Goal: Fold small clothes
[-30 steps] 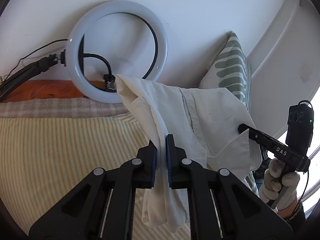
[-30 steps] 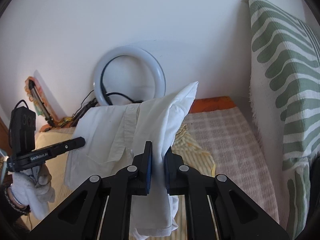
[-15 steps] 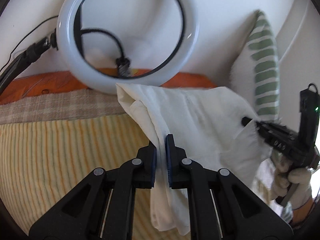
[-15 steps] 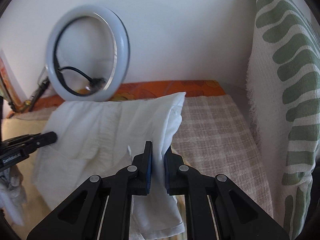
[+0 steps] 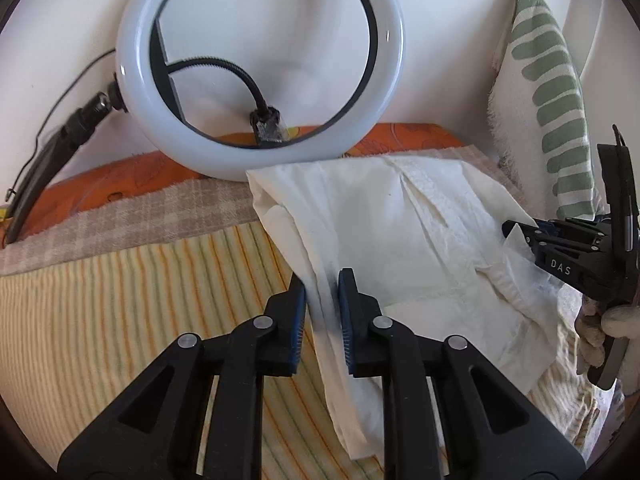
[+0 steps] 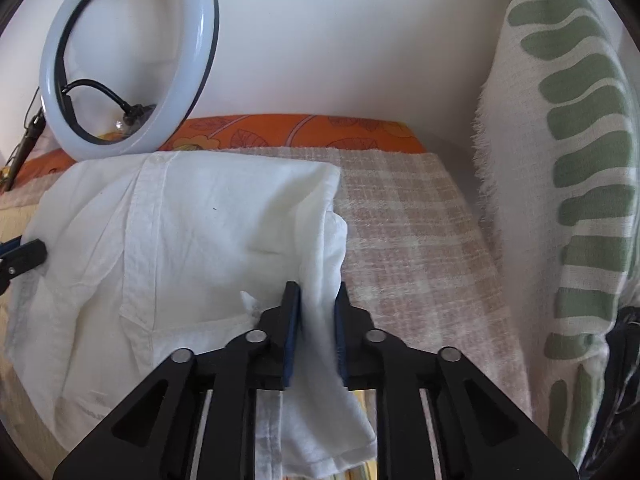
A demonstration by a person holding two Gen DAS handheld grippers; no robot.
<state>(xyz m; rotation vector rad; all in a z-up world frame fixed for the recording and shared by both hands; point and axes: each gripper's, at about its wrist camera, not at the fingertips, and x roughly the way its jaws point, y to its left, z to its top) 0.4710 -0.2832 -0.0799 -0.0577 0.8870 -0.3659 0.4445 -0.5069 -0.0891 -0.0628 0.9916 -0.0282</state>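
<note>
A white garment [image 5: 400, 248] lies spread on the bed, its far edge near the ring light. It also shows in the right wrist view [image 6: 192, 240]. My left gripper [image 5: 322, 292] has its jaws slightly parted around the garment's left edge, the cloth loose between the pads. My right gripper [image 6: 317, 304] also has its jaws slightly parted around the garment's right edge. The right gripper shows at the right of the left wrist view [image 5: 520, 230]. The left gripper's tip shows at the left of the right wrist view [image 6: 24, 256].
A white ring light [image 5: 260, 60] stands at the back against the wall. A green-patterned pillow [image 6: 568, 180] leans at the right. The bed carries a yellow striped sheet [image 5: 120, 320], a checked blanket [image 6: 408, 232] and an orange cover [image 6: 304, 132].
Both grippers have come down and forward, laying the garment onto the bed. Their jaws, shut on the cloth before, now stand slightly apart.
</note>
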